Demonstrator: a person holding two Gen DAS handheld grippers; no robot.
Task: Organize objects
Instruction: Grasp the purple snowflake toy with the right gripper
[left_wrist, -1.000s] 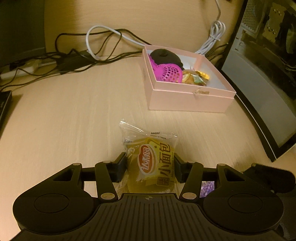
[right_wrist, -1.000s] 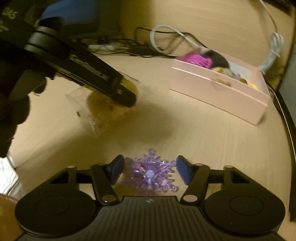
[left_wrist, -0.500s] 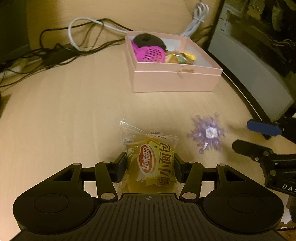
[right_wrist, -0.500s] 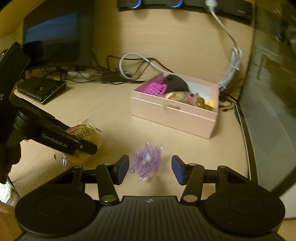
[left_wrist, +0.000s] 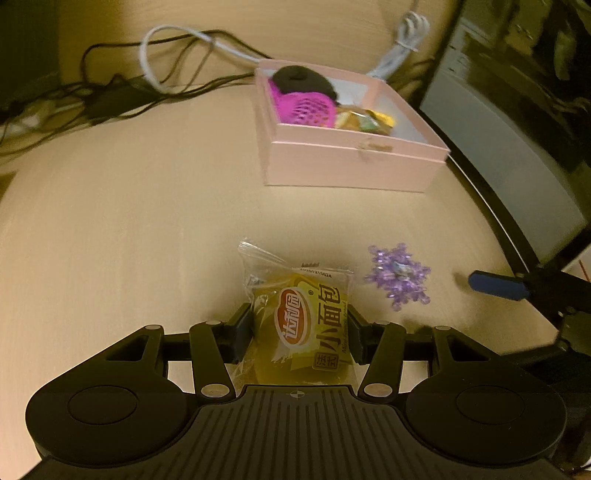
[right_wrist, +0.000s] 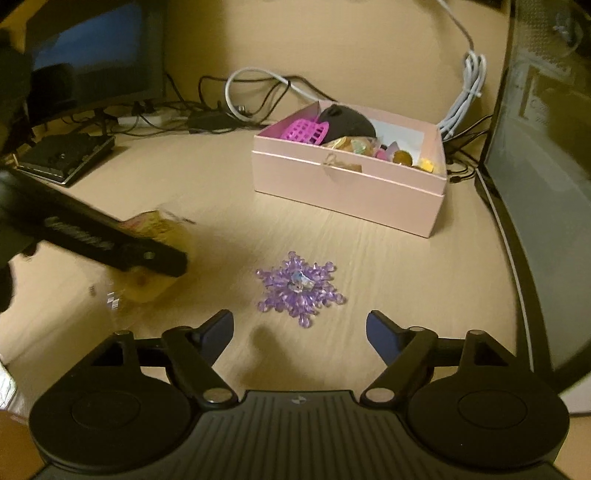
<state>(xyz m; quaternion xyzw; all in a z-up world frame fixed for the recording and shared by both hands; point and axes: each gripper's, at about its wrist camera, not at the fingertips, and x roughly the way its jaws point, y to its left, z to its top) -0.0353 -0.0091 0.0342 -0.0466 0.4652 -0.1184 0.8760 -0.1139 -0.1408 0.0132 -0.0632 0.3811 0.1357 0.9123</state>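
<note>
My left gripper (left_wrist: 300, 332) is shut on a clear-wrapped mini bread packet (left_wrist: 306, 321) with red and yellow print, held just above the wooden desk. The packet shows blurred in the right wrist view (right_wrist: 155, 258), behind the left gripper's finger (right_wrist: 110, 240). A purple crystal snowflake (left_wrist: 399, 277) lies on the desk to its right. In the right wrist view the snowflake (right_wrist: 299, 288) lies just ahead of my right gripper (right_wrist: 300, 332), which is open and empty. A pink box (left_wrist: 354, 162) (right_wrist: 347, 184) holding a magenta basket, a black object and wrapped sweets stands farther back.
Black and white cables (left_wrist: 166, 74) trail along the desk's back edge. A computer case (left_wrist: 517, 129) stands at the right, past the desk's black rim. A monitor (right_wrist: 92, 55) and a small dark device (right_wrist: 66, 155) stand at the back left.
My right gripper has let go of the snowflake, opened wide and drawn back; the snowflake now lies on the desk. My left gripper still holds the bread packet and has moved toward the box.
</note>
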